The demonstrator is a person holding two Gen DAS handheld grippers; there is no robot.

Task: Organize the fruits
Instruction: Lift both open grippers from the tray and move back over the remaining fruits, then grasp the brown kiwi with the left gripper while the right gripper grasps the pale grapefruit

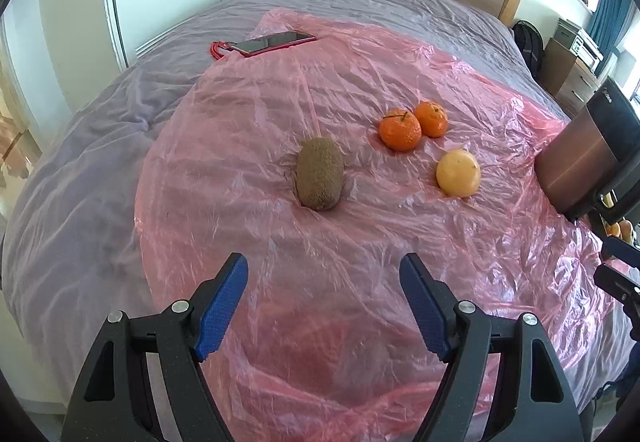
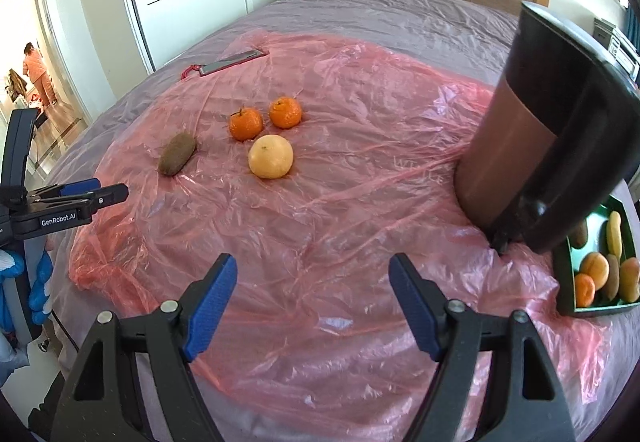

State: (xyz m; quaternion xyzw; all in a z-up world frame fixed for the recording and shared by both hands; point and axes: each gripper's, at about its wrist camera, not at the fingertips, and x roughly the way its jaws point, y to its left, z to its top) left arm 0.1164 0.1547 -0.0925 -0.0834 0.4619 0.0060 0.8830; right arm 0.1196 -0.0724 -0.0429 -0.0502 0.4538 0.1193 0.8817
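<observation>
Lying loose on slippery plastic (image 1: 248, 145), the kiwi (image 1: 320, 173) looks light and soft; grip across its middle. Both tongs (image 1: 323, 270) (image 2: 313, 269) gape empty.

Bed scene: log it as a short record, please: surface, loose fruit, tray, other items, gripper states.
surface: pink plastic sheet spread over a grey bedcover
loose fruit: kiwi, two tangerines touching, yellow citrus apart from them
tray: green tray at right edge, already holding several fruits
other items: red phone; brown and black cylinder
left gripper: open, nothing between fingers
right gripper: open, nothing between fingers
</observation>
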